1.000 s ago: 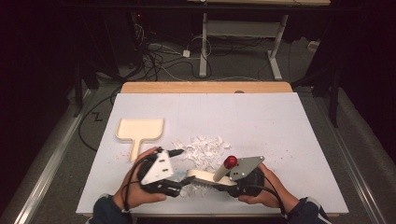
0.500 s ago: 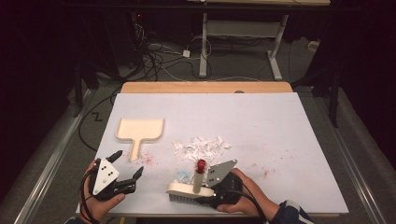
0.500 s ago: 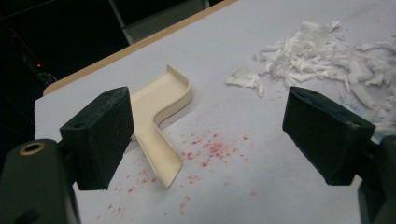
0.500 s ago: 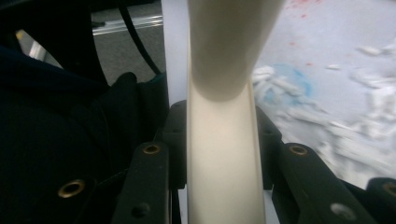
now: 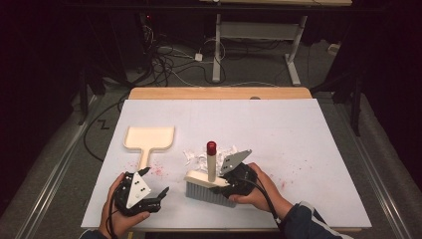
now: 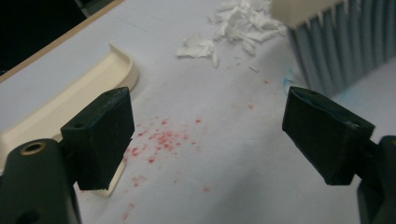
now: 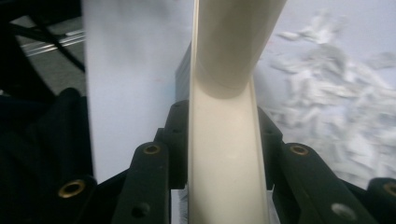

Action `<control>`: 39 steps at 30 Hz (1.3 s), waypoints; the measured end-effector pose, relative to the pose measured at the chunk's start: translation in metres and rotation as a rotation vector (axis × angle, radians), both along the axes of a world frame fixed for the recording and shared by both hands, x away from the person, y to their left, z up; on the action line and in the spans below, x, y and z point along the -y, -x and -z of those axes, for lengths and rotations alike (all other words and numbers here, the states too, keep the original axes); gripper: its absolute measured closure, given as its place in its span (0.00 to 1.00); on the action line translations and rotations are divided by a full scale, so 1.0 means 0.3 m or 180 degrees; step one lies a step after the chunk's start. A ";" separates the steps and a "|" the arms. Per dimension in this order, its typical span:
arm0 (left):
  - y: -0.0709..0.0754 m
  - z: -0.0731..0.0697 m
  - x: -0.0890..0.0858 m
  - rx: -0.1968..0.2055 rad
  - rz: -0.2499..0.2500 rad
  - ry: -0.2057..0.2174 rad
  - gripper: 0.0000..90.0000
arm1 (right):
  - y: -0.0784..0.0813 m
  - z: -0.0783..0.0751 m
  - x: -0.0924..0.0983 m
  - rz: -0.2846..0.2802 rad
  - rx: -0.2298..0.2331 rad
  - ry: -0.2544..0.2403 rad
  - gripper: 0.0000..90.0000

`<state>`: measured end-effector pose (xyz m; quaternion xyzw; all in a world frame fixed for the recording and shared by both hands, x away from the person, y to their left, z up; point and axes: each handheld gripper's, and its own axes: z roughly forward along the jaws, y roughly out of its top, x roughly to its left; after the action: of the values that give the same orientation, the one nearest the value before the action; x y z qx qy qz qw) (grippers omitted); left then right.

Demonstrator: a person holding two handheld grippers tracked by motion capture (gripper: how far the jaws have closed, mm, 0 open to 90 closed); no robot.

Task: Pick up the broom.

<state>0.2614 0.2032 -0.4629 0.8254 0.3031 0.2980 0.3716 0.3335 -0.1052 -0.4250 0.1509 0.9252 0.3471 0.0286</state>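
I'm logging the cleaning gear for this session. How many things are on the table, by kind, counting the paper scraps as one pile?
Brush: 1
Dustpan: 1
Pile of paper scraps: 1
Hand-held gripper: 2, left and right
Total: 5

Black two-jaw tools: left tool [image 5: 153, 182], right tool [image 5: 222, 181]; grey triangular top plates, brass screw inserts, black cables; dark sleeve, white stripe.

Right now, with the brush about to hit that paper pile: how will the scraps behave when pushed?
The scraps look thin and torn, so probably very light and floppy. Lying loose, they may scatter rather than move as one. The brush bristles look dense enough to drag most along; some may slip under.
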 end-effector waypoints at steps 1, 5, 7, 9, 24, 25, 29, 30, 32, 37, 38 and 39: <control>-0.002 0.004 0.011 -0.0007 0.0023 -0.0062 0.18 | 0.000 0.000 0.000 0.0000 0.0000 0.0000 0.75; -0.007 0.016 0.035 -0.0029 0.0070 -0.0148 0.18 | -0.027 -0.011 0.024 0.0133 0.0099 0.0006 0.75; -0.009 0.021 0.042 -0.0046 0.0085 -0.0187 0.18 | -0.036 -0.017 0.036 0.0230 0.0143 0.0003 0.75; -0.011 0.022 0.044 -0.0037 0.0087 -0.0202 0.18 | -0.043 -0.026 0.049 0.0263 0.0160 -0.0029 0.75; -0.012 0.024 0.037 -0.0061 0.0063 -0.0180 0.18 | -0.074 -0.171 0.260 0.1149 0.0656 -0.0466 0.75; -0.012 0.025 0.038 -0.0066 0.0070 -0.0183 0.18 | -0.082 -0.168 0.278 0.1271 0.0737 -0.0426 0.75; -0.013 0.026 0.043 -0.0072 0.0085 -0.0205 0.18 | -0.116 -0.123 0.314 0.1644 0.1038 -0.0123 0.75; -0.013 0.026 0.043 -0.0072 0.0085 -0.0205 0.18 | -0.116 -0.123 0.314 0.1644 0.1038 -0.0123 0.75; -0.014 0.027 0.044 -0.0078 0.0089 -0.0215 0.18 | -0.153 -0.072 0.326 0.1833 0.1087 0.0024 0.75; -0.016 0.029 0.048 -0.0082 0.0093 -0.0230 0.18 | -0.197 0.005 0.309 0.2004 0.1090 0.0256 0.75; -0.016 0.030 0.048 -0.0085 0.0094 -0.0229 0.18 | -0.199 0.018 0.299 0.1982 0.1095 0.0238 0.75; -0.017 0.030 0.047 -0.0088 0.0095 -0.0226 0.18 | -0.195 0.023 0.285 0.1935 0.1078 0.0217 0.75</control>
<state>0.2664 0.1891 -0.4719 0.8465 0.2850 0.2917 0.3423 0.3922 -0.1909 -0.4319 0.3588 0.8311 0.3117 0.2887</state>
